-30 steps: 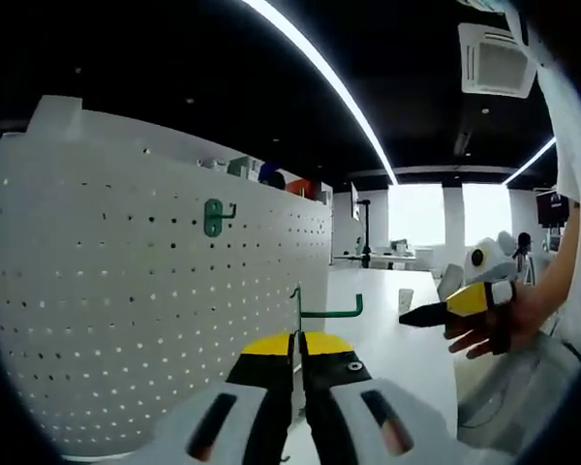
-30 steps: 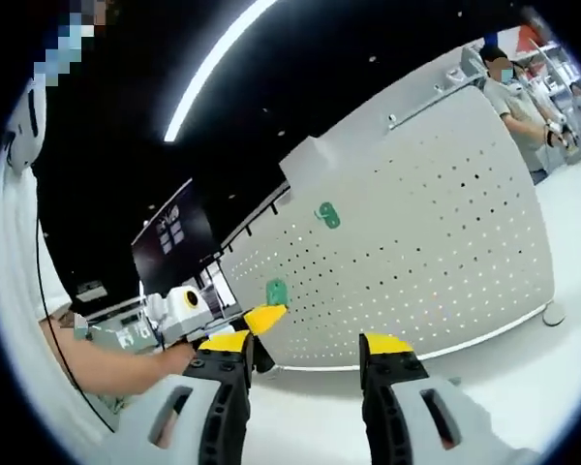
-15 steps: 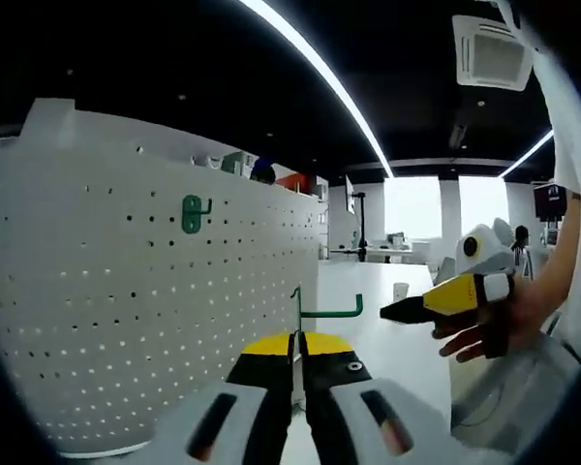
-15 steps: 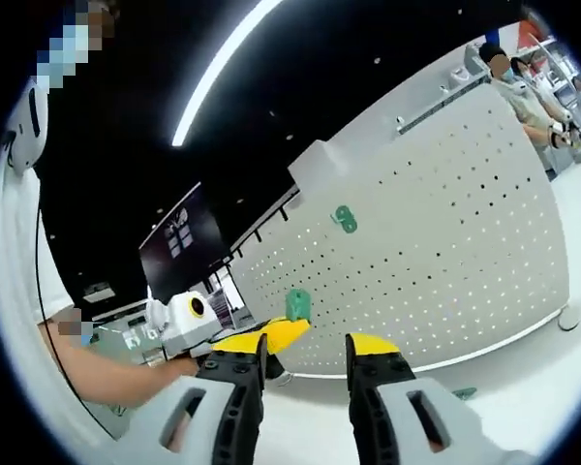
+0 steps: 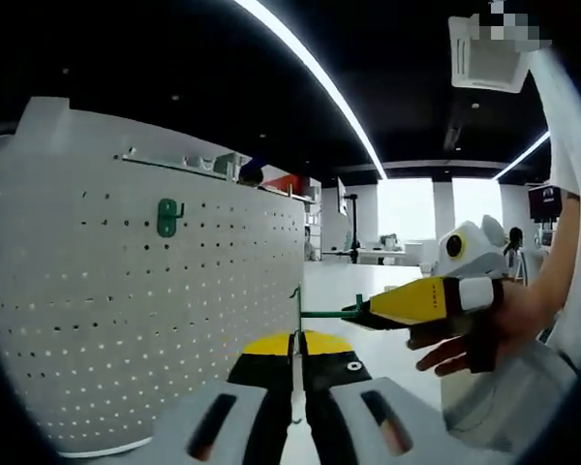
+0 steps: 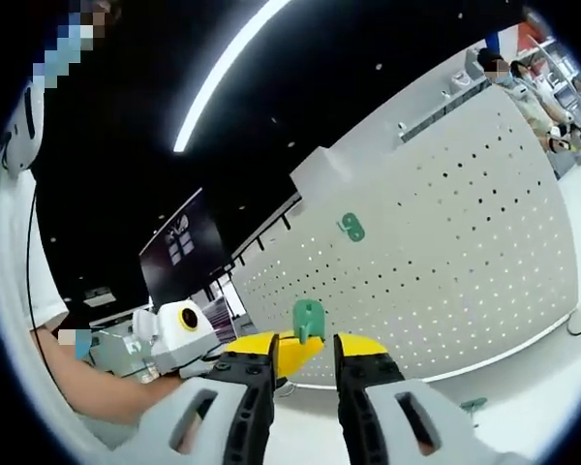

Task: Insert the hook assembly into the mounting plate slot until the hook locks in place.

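Overhead, a long white light strip crosses a black ceiling, and an air-conditioning cassette sits near it; bright windows close the far end of the room. A white pegboard, curved by the lens and dotted with rows of holes, stands upright on a white table. One green hook is already mounted high on the board. In the left gripper view the left gripper has its yellow-tipped jaws pressed together on the thin upright stem of a second green hook assembly; the stem rises straight up from the jaws and its long arm runs sideways to the right, away from the pegboard, ending in a small upturned tip. The right gripper comes in from the right, held in a person's hand, its yellow tip touching the end of that arm. In the right gripper view its jaws stand only narrowly apart around the hook's green end plate; whether they actually grip it I cannot tell. Two people stand beyond the board.
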A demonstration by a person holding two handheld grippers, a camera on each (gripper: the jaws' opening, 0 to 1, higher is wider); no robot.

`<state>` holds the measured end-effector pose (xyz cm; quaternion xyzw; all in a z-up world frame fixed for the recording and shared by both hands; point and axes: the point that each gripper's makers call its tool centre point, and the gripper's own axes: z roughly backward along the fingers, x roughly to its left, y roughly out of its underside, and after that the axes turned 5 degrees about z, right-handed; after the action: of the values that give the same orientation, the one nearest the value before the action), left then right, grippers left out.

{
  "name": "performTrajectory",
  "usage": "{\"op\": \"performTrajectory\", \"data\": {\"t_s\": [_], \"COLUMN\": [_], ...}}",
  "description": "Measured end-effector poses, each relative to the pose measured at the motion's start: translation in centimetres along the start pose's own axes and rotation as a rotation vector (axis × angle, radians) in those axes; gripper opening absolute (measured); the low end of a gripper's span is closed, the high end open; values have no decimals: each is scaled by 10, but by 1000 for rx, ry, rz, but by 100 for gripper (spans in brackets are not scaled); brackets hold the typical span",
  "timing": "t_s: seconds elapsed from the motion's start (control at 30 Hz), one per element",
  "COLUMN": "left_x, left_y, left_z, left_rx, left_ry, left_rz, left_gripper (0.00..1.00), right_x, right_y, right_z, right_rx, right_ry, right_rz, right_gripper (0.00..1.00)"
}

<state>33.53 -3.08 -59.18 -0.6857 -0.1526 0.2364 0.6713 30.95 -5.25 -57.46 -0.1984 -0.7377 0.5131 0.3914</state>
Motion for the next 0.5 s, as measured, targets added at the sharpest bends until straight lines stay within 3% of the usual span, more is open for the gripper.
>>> {"op": "performTrajectory", "data": {"t_s": [0.5], "left_x": [-13], "left_y": [-3], "left_z": [-3], "left_rx": [-11], "left_ry": [16], "left_rz": [4], "left_gripper": [2], "right_x": [1], "right_y": [2], "right_z": [-14], "right_rx": [10], "right_ry": [10], "right_rz": [16], "right_gripper": [8]}}
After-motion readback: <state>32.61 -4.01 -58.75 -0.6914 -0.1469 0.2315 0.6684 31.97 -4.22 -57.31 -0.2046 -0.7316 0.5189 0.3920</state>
